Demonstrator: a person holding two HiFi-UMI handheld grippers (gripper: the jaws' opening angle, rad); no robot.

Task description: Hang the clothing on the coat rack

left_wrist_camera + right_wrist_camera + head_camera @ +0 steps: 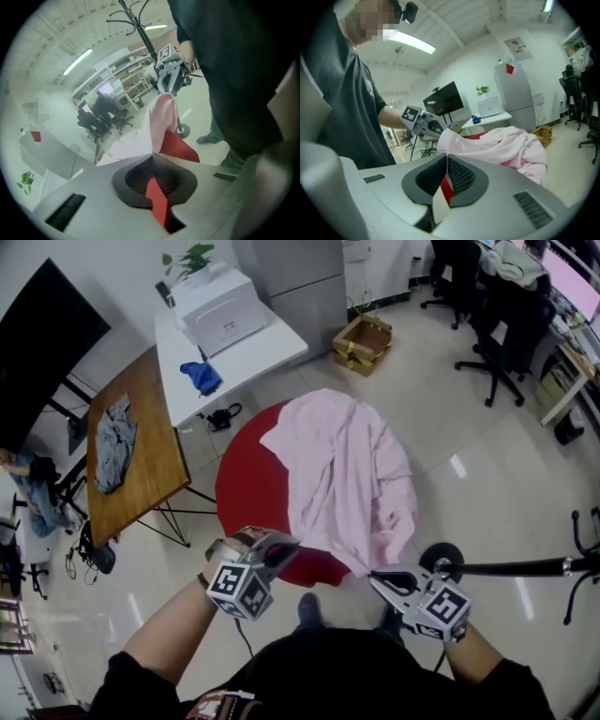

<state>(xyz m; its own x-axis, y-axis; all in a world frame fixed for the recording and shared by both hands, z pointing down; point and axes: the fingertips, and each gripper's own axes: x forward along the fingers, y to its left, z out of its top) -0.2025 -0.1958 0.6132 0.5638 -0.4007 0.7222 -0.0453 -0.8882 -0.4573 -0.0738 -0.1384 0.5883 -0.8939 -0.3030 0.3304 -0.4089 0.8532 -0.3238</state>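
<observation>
Head view: the pink shirt [342, 474] lies spread and crumpled on a round red table [246, 486]. It covers the right half of the table top, and its lower edge hangs over the near rim. The cloth is pale pink, thin and heavily creased, with one sleeve or flap folded across the middle. No part of it is on the coat rack [525, 567], whose dark pole and round base stand on the floor just right of the table.

Left gripper [284, 547]: it is held at the near edge of the table, where the left edge of the shirt ends. In the left gripper view the jaws are pressed fully together, and the pale cloth runs straight up from their tips. The grip is on the hem of the shirt. A red strip shows in the slit between the pads; what it belongs to cannot be determined.

Right gripper [375, 576]: it is held at the near right rim of the table, close to the base of the rack. In the right gripper view the jaws are nearly together and pinch a fold of the pink shirt. The cloth leaves the tips and rises slightly toward the rest of the shirt on the table. A red and cream strip also shows between these pads.

Both grippers point toward each other, with the shirt's near edge between them.
</observation>
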